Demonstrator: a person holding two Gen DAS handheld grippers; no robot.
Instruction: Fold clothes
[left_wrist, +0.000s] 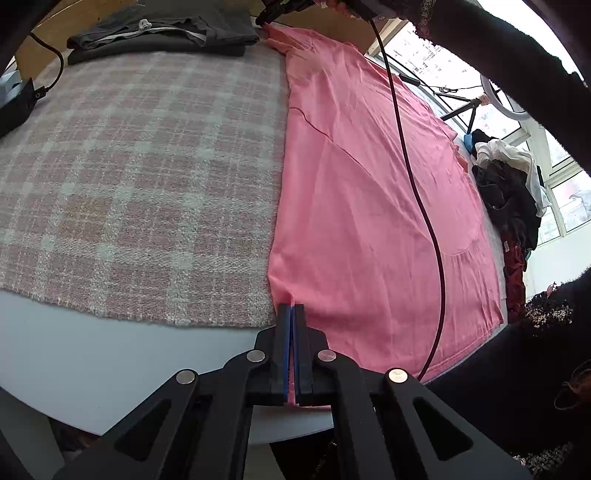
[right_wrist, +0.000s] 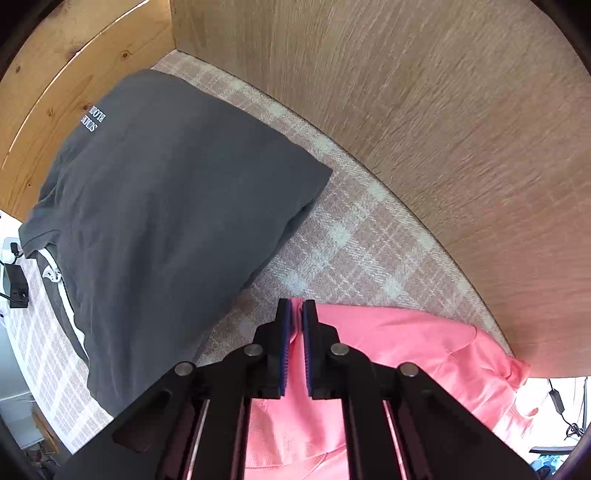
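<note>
The long pink cotton garment lay flat beside the plaid woven blanket, light and limp. My left fingers pinched its near hem corner; my right fingers had clamped its far corner.

Printed lettering on dark shirt unreadable.

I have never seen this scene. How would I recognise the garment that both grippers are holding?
Find the checked pink and white blanket that covers the work surface. Along its one side lies a long pink garment, spread flat, with the left gripper shut on one end and the right gripper on the other. Unlike the folded dark grey clothes nearby, it is bright pink and unfolded.
</note>
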